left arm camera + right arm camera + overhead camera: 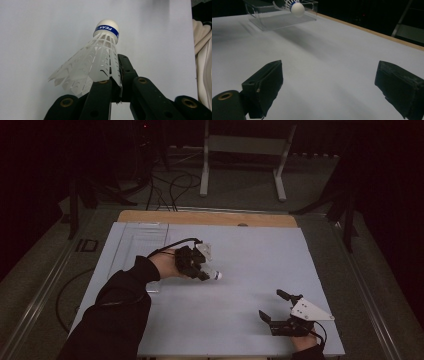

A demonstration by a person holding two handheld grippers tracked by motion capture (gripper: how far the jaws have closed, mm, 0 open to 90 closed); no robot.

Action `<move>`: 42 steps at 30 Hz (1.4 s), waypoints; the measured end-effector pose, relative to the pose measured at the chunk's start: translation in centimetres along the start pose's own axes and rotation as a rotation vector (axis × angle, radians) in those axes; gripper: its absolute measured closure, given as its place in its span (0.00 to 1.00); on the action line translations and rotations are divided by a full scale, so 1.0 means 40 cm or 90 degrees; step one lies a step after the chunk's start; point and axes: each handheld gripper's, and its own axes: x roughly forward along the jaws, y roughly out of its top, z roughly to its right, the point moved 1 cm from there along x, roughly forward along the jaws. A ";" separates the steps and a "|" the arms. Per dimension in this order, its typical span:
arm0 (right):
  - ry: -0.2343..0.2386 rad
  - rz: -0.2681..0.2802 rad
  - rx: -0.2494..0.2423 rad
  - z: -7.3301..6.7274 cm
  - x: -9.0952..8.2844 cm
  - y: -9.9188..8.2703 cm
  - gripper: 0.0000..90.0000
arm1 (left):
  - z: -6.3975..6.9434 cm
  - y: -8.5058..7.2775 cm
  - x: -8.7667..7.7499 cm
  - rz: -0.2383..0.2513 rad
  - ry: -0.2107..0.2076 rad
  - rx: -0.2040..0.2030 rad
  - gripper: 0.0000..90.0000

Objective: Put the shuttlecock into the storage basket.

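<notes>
Left gripper (204, 274) holds shuttlecock (216, 275); right gripper (273, 305) gapes.

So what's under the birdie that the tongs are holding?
Under the shuttlecock, held in the left tongs, is just bare white table. The black jaws cover part of its skirt, so the squeezed spot is hidden.

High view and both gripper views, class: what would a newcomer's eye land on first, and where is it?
First, the white shuttlecock with a blue band, clamped by its skirt in the left gripper above the table's middle left. Next, the right gripper near the front right edge, jaws wide apart, holding nothing. A clear plastic tray sits at the far left corner.
</notes>
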 end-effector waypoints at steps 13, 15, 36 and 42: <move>0.008 -0.011 -0.010 -0.006 0.018 -0.001 0.09 | -0.004 -0.056 -0.063 0.009 0.019 -0.025 0.99; 0.008 -0.013 -0.008 -0.006 0.018 -0.002 0.09 | -0.005 -0.064 -0.073 0.012 0.023 -0.029 0.99; 0.012 -0.013 -0.020 -0.011 0.022 -0.002 0.09 | 0.001 -0.178 -0.187 0.011 0.060 -0.071 0.99; 0.011 -0.016 -0.023 -0.013 0.020 -0.002 0.09 | 0.003 -0.204 -0.215 0.016 0.069 -0.082 0.99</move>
